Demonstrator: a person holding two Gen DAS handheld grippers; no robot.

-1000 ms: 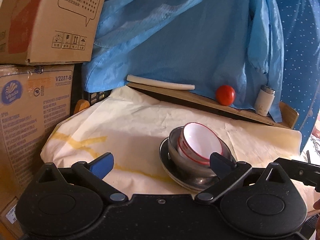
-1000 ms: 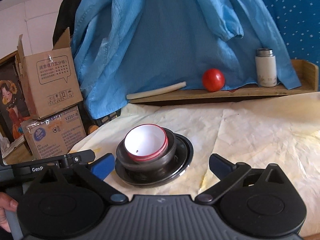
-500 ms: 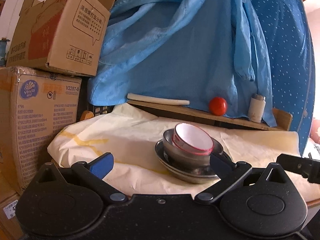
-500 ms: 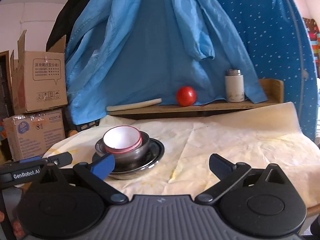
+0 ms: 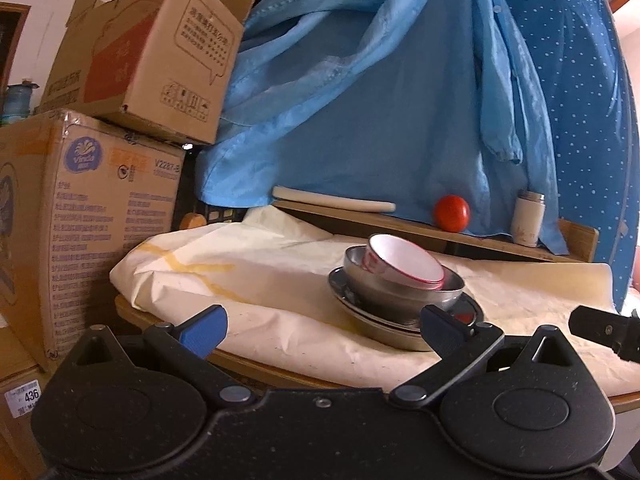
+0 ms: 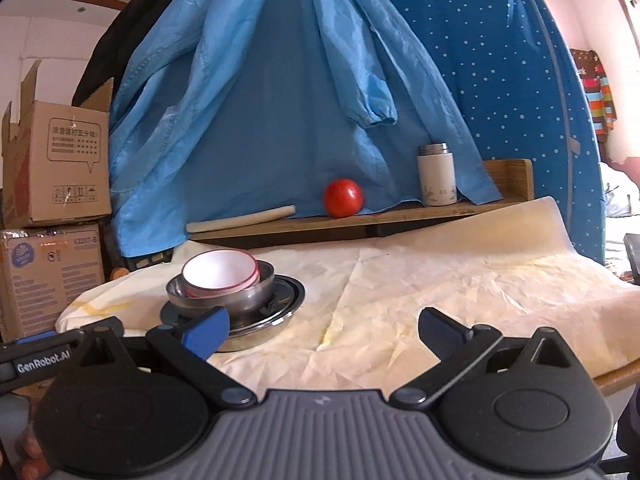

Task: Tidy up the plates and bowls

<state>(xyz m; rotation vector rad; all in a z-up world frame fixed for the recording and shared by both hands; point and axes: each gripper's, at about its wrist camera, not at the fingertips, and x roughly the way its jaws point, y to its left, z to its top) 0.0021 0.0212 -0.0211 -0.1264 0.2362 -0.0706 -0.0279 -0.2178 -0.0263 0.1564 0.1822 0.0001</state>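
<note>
A white bowl with a red rim (image 5: 404, 259) (image 6: 218, 270) sits tilted inside a steel bowl (image 5: 384, 294) (image 6: 248, 298), which rests on a steel plate (image 5: 360, 316) (image 6: 286, 294) on the cream-covered round table (image 5: 256, 268) (image 6: 440, 280). My left gripper (image 5: 322, 330) is open and empty, low at the table's near edge, with the stack ahead to its right. My right gripper (image 6: 324, 330) is open and empty too; the stack lies ahead to its left, just beyond its left fingertip (image 6: 206, 330).
A wooden shelf (image 6: 400, 214) at the back holds a red tomato (image 6: 343, 197) (image 5: 452, 212), a white flask (image 6: 437, 175) (image 5: 529, 218) and a pale rod (image 6: 240, 219). Blue cloth hangs behind. Cardboard boxes (image 5: 80, 208) (image 6: 52, 168) stand on the left.
Both grippers have drawn back and dropped lower, so the stack looks farther off and is seen more from the side. The bowls and plate have not moved.
</note>
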